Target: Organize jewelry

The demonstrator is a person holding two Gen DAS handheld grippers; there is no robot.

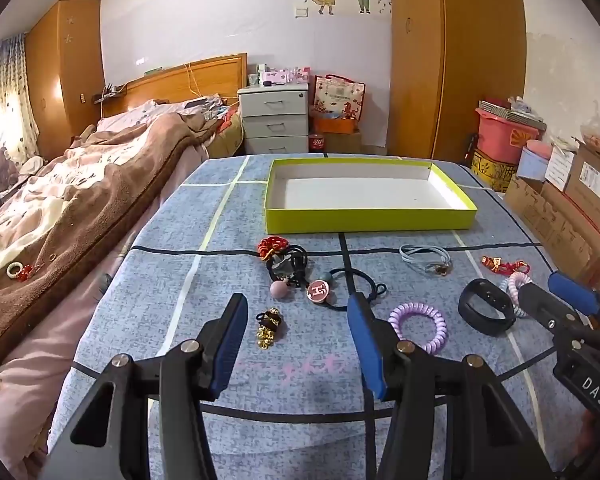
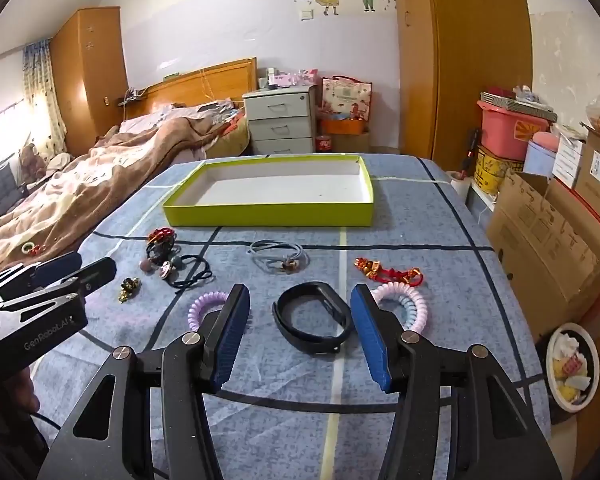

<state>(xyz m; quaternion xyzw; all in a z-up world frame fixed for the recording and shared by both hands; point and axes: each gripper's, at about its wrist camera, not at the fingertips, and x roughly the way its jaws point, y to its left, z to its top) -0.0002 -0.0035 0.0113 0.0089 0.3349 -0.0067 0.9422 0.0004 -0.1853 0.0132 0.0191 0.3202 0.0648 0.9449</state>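
Observation:
A green box (image 1: 368, 219) (image 2: 268, 216) with a white inside stands open at the far side of the blue cloth. In front of it lie jewelry pieces: a gold bell charm (image 1: 269, 326) (image 2: 127, 285), a tangle of black hair ties and beads (image 1: 300, 272) (image 2: 172, 260), a purple coil tie (image 1: 420, 326) (image 2: 204, 306), a black wristband (image 1: 487, 307) (image 2: 314, 316), a grey-blue tie (image 1: 426, 259) (image 2: 278, 258), a red-gold charm (image 1: 504, 266) (image 2: 388, 272) and a pink-blue coil tie (image 2: 404, 302). My left gripper (image 1: 298, 312) is open just before the charm. My right gripper (image 2: 298, 300) is open around the wristband.
The cloth covers a table beside a bed (image 1: 60, 200) on the left; a small bracelet (image 1: 18, 271) lies on the blanket. Cardboard boxes (image 2: 548, 240) and a bowl (image 2: 572, 368) stand to the right. White drawers (image 1: 274, 120) stand behind.

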